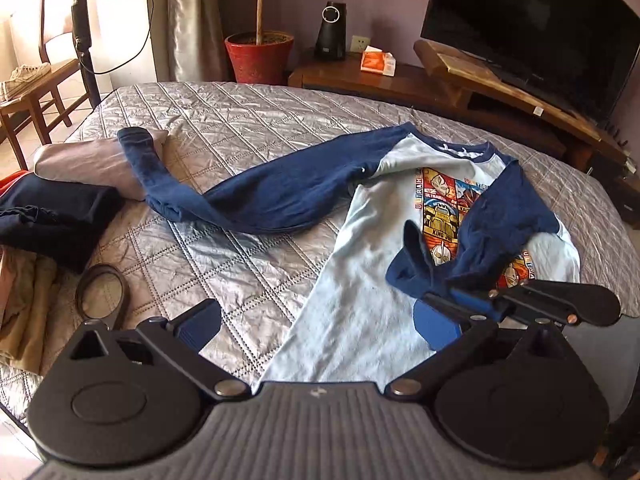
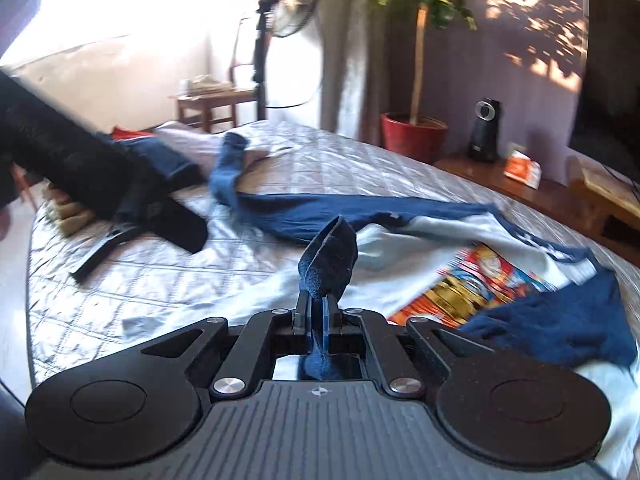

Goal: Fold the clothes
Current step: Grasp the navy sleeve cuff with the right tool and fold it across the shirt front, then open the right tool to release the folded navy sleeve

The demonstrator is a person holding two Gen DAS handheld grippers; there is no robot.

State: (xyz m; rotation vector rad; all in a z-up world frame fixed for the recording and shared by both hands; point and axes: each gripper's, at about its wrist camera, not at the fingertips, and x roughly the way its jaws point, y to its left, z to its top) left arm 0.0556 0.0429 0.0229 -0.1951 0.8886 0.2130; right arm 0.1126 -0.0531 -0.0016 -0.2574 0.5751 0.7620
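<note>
One long-sleeved shirt (image 1: 360,312) lies in the middle of the bed (image 1: 240,120), its bottom hidden by the spread left gripper (image 1: 320,320), while the right gripper (image 2: 316,312) pinches one blue cuff (image 2: 332,256), near blurry folded clothes (image 1: 60,216) at the bed's left edge.

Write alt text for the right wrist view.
The right tool is shut on the navy cuff of a long-sleeved shirt spread on a quilted bed. The left tool hovers beside folded clothes.
</note>
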